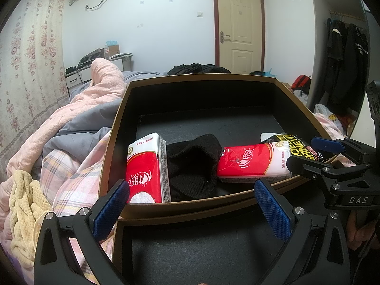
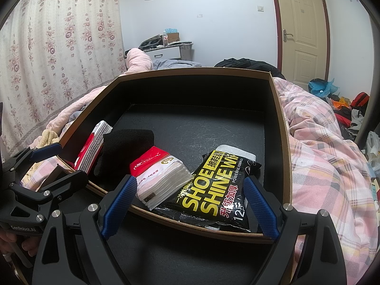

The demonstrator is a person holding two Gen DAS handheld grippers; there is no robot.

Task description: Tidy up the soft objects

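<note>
Both the left claw (image 1: 190, 204) and the right claw (image 2: 190, 204) stand spread and hold nothing. The two tissue packs (image 1: 147, 168), black sock (image 1: 193, 163) and wipes pack (image 2: 220, 185) lie inside the box (image 1: 190, 77) at twelve o'clock, probably gathered there for tidiness.

In the box (image 1: 114, 128) I see, left to right: tissue pack (image 1: 144, 166), sock (image 1: 192, 163), second tissue pack (image 1: 254, 161), wipes packet (image 2: 220, 185) at far right

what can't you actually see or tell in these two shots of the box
- Left wrist view: the shoe shine wipes pack is mostly hidden behind the right claw.
- Right wrist view: the upright tissue pack is partly covered by the black sock.
- Both views: small print on the tissue packs is too small to read.
</note>
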